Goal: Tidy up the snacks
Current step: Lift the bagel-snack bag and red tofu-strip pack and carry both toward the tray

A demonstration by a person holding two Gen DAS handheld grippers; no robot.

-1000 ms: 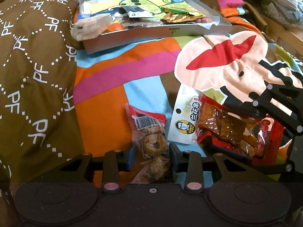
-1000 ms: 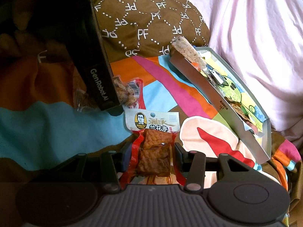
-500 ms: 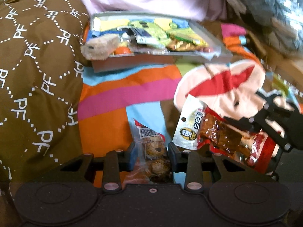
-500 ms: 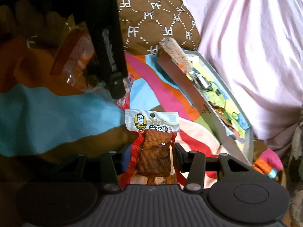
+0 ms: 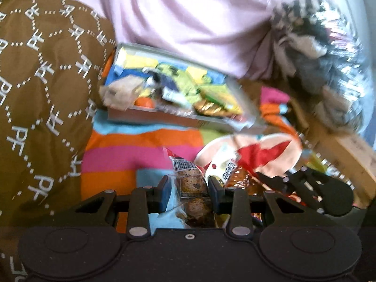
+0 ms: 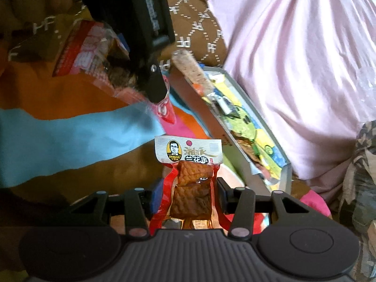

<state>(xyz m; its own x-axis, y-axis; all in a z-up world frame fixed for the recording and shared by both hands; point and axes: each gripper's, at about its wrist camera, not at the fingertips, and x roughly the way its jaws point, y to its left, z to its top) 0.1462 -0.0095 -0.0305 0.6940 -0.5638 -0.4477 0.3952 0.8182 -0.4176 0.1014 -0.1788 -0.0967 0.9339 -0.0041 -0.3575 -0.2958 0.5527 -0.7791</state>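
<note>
Only right wrist view: tofu packet's [image 6: 190, 183] portrait label, unblurred

left wrist – low, close, facing tray [image 5: 150, 115] | right wrist – same tray [image 6: 237, 164] from its side

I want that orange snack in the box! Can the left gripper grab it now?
Probably not yet. The left gripper is already shut on a cookie packet, and the orange snack in the box sits beyond it.
</note>
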